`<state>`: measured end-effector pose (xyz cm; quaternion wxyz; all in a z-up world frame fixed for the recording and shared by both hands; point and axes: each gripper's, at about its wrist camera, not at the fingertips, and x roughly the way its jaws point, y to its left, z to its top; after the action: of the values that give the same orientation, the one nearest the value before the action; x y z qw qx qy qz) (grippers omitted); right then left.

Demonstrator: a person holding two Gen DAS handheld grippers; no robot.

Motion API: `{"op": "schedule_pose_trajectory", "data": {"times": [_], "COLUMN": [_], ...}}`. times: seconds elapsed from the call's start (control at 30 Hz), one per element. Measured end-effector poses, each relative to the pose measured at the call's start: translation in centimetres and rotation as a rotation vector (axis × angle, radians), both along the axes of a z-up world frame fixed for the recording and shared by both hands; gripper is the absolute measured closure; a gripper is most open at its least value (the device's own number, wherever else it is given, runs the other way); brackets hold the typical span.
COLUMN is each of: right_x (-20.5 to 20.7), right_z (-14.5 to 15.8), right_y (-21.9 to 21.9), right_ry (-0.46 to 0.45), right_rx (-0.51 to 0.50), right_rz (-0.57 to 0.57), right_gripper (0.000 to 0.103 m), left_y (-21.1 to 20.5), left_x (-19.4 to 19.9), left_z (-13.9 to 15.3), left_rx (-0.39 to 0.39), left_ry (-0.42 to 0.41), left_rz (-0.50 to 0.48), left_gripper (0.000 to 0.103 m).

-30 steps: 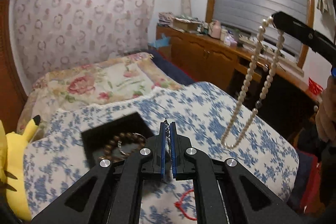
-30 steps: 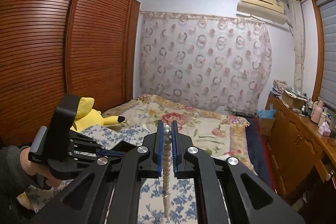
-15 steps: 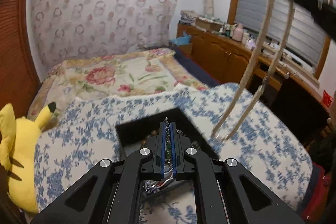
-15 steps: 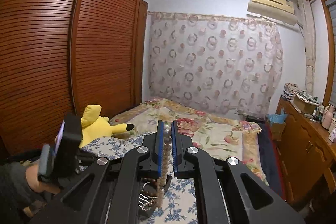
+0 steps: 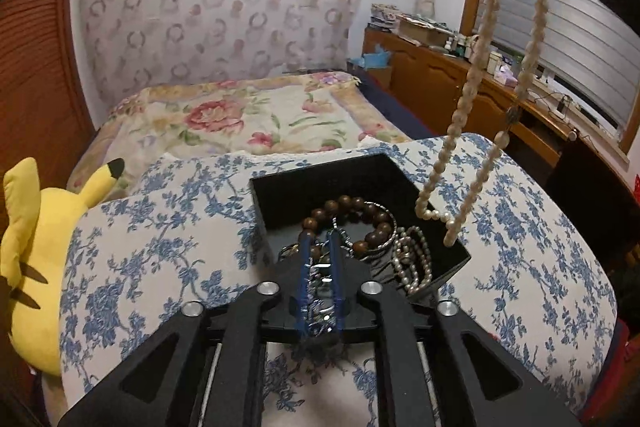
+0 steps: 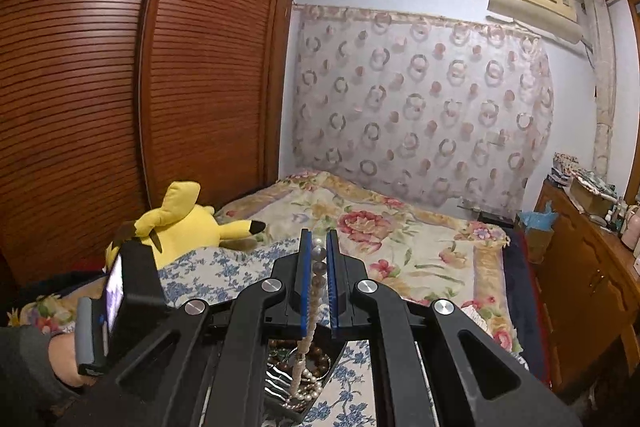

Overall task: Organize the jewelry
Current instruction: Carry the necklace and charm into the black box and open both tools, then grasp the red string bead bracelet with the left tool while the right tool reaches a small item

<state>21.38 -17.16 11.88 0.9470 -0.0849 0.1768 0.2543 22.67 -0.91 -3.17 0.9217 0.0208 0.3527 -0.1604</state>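
Note:
A black tray (image 5: 308, 187) sits on the blue-flowered cover and holds a brown bead bracelet (image 5: 352, 215), a small pearl strand (image 5: 412, 259) and silver pieces. My left gripper (image 5: 320, 247) is low over the tray's near side, its jaws narrowly apart, with a silver chain (image 5: 318, 291) lying between them. My right gripper (image 6: 318, 251) is shut on a long pearl necklace (image 5: 480, 115) and holds it high; the loop's lower end hangs at the tray's right rim. In the right wrist view the necklace (image 6: 310, 323) drops into the tray (image 6: 280, 399).
A yellow plush toy (image 5: 36, 247) lies at the cover's left edge. A flowered bedspread (image 5: 248, 119) lies behind. A wooden dresser (image 5: 460, 87) with clutter runs along the right wall. A brown slatted wardrobe (image 6: 100, 87) stands at the left.
My left gripper has moved forward and down over the tray, and its jaws have parted a little around the chain. The pearl necklace has swung in over the tray's right side.

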Motion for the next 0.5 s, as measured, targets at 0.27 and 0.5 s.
{"op": "schedule_pose_trajectory", "data": {"times": [0.27,0.5], "right_x": [1.4,1.9], "right_z": [-5.0,-7.6], "right_y": [1.5,1.8], "right_ry": [0.112,0.172], "right_rx": [-0.046,-0.064], "right_rz": [0.011,0.006], "right_gripper": [0.095,0.074], "left_y": [0.7,0.8], "left_x": [-1.4,-3.1], "left_z": [-0.3,-0.2], "left_rx": [0.017,0.009], "left_ry": [-0.012,-0.020], "left_rz": [0.014,-0.002], "left_gripper": [0.080,0.068]}}
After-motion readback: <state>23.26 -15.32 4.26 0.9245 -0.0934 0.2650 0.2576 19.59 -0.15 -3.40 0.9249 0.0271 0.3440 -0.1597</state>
